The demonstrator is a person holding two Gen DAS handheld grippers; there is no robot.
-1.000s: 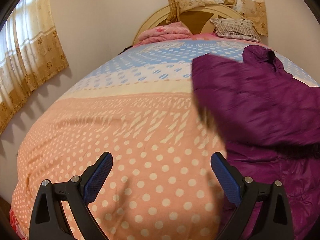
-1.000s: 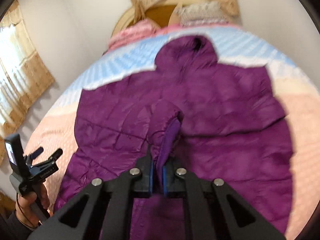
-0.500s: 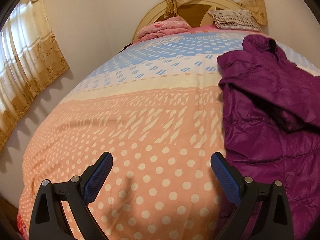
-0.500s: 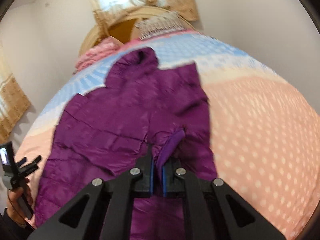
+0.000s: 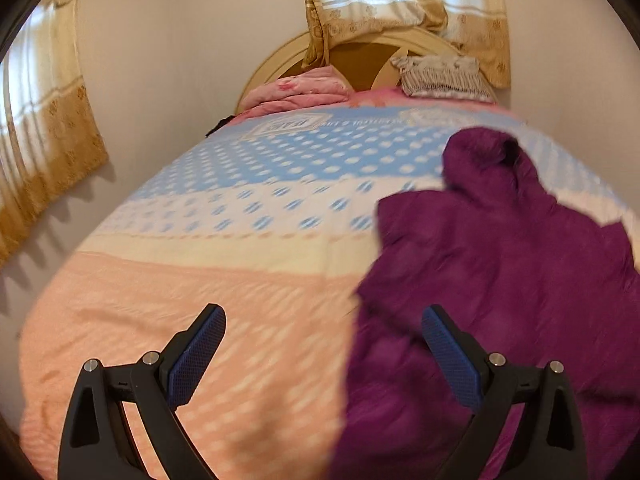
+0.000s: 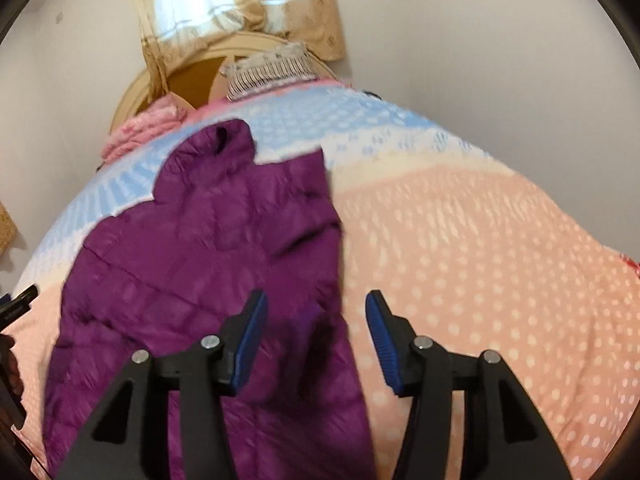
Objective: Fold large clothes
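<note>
A purple hooded puffer jacket lies on the bed with its hood toward the headboard and both sleeves folded in over the body. In the left wrist view the jacket fills the right side. My left gripper is open and empty, held above the jacket's left edge and the bedspread. My right gripper is open and empty, just above the jacket's right edge. The tip of the left gripper shows at the far left of the right wrist view.
The bed has a dotted bedspread in peach, cream and blue. A folded pink blanket and a striped pillow lie by the round headboard. Curtains hang on the left wall.
My right gripper has opened and let go of the jacket sleeve, which now lies folded on the jacket. My left gripper has shifted right toward the jacket's edge.
</note>
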